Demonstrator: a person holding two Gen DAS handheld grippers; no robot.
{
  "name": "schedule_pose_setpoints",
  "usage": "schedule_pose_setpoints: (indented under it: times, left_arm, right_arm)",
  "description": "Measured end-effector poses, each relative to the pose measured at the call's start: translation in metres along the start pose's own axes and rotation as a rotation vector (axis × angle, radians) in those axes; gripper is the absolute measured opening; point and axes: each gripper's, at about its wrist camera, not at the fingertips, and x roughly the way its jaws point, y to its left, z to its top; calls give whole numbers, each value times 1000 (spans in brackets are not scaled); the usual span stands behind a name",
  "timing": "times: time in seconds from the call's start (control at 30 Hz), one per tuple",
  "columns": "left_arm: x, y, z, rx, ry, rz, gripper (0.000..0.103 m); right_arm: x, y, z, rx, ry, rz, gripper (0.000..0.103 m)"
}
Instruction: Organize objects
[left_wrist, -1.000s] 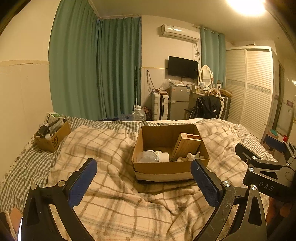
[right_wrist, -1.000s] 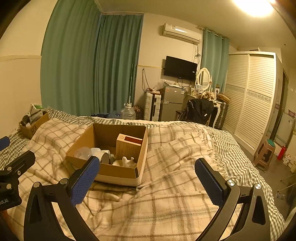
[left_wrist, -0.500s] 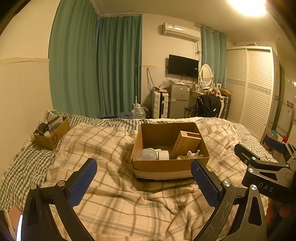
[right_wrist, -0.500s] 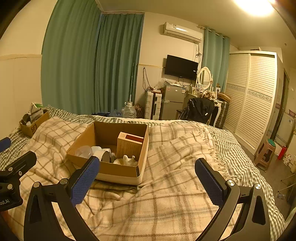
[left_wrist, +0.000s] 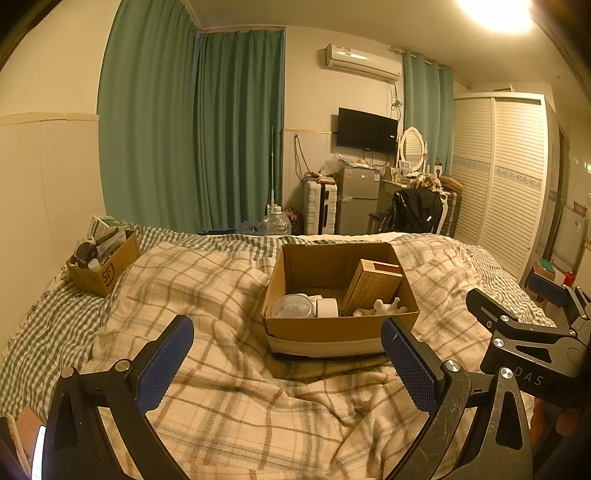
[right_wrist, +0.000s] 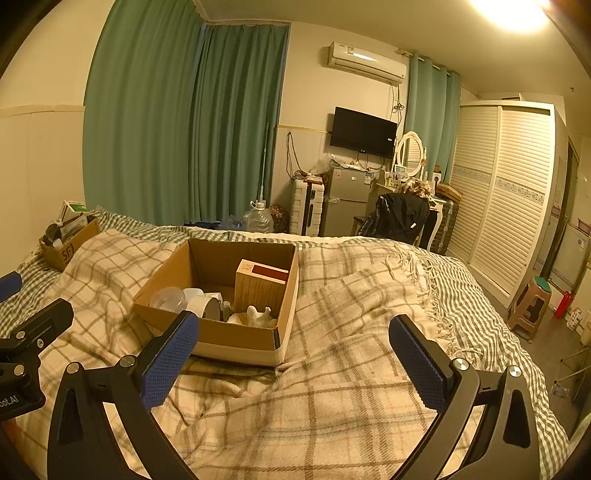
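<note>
1. Left gripper (left_wrist: 286, 363) and right gripper (right_wrist: 293, 363): jaws spread wide, both empty, above the blanket (right_wrist: 343, 398).
2. Box (left_wrist: 332, 334) mid-bed holds carton (left_wrist: 371, 286), cup, white bits (partly hidden).
3. Second box (left_wrist: 107, 267) at far left; clear path.

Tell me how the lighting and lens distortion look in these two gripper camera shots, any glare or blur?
Left wrist view: warm yellow cast, ceiling light blown out top right, dark vignette at the corners, wardrobe edges bowed by the fisheye. Right wrist view: same glare from the ceiling light, curtain lines curved, cardboard box sharp, no motion blur evident.
</note>
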Motion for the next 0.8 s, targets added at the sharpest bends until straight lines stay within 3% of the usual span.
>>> schedule_pose_setpoints:
  times: [0.8]
  left_arm:
    - [3,-5,-3,12,13,12,103]
  right_arm:
    - [2,2,-3,-2,4,1,103]
